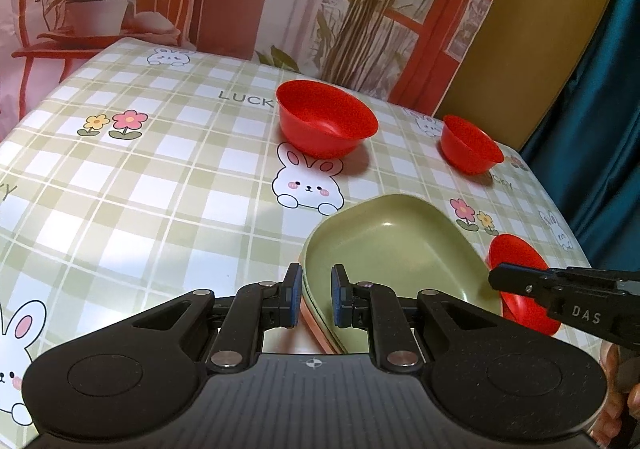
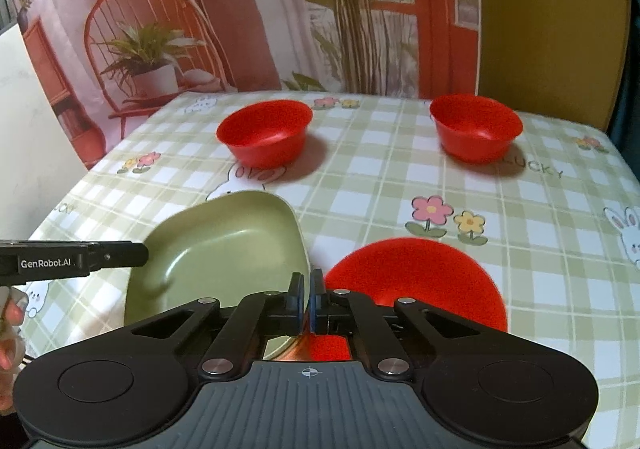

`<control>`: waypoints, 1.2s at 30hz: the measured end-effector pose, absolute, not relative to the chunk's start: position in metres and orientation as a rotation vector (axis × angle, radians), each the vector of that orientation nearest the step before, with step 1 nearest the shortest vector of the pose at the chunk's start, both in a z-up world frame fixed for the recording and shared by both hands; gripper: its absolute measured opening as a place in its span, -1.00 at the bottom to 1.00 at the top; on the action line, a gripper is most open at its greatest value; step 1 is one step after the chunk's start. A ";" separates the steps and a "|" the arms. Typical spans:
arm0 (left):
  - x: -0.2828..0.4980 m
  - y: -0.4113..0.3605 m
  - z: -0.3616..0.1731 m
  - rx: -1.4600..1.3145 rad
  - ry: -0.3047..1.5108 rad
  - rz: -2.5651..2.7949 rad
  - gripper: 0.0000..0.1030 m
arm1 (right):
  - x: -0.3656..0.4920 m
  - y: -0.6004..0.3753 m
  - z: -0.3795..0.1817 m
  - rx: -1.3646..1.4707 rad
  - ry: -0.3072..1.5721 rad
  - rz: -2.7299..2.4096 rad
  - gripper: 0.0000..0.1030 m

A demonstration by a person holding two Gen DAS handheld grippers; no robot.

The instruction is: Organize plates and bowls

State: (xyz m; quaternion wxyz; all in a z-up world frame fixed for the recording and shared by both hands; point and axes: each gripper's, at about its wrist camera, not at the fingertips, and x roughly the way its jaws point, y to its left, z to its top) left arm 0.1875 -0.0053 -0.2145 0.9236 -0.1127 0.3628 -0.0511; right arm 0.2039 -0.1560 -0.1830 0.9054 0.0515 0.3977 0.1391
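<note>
Left wrist view has the green plate (image 1: 394, 249) right in front of the left gripper (image 1: 316, 295) — it's a rounded-triangle shape, narrow end pointing away toward the far right of the table, long axis running near-to-far. It sits on top of a pinkish plate (image 1: 320, 333), of which only a thin edge peeks out underneath. The left gripper's fingers straddle the near-left rim with a clear gap on both sides, so it's partly spread and not clamping anything.

From the right wrist view the same green plate (image 2: 224, 253) looks tilted up, and the right gripper (image 2: 308, 299) is pinched nearly closed on its right-hand rim — fingers squeezed tight on the edge. Just right of it is a red bowl (image 2: 416, 281), blurry, with its near side hidden behind the gripper, so I can't tell if it touches the plate.

Further back on the checkered bunny tablecloth (image 1: 160, 189) stand two more red bowls, both upright and well apart: one far centre (image 1: 326, 123), one far right (image 1: 470, 143). The near red bowl (image 1: 520, 277) is mostly covered by the right gripper's finger in the left view. Behind the table hangs a printed backdrop (image 2: 200, 29) with a chair and plants.
</note>
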 end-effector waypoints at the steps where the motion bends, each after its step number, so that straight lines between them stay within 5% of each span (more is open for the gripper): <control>1: 0.187 -0.005 -0.214 -0.228 0.744 -0.105 -0.69 | 0.204 -0.156 -0.183 0.104 0.820 0.288 -0.96; 11: 0.187 0.009 -0.198 -0.274 0.700 -0.103 -0.69 | 0.205 -0.182 -0.158 0.185 0.726 0.243 -0.80; 27: 0.191 0.018 -0.070 -0.233 0.414 -0.172 -0.68 | 0.235 -0.205 -0.091 0.202 0.531 0.255 -0.47; 36: 0.240 0.031 -0.087 -0.151 0.486 -0.123 -0.49 | 0.279 -0.170 -0.104 0.136 0.569 0.339 -0.45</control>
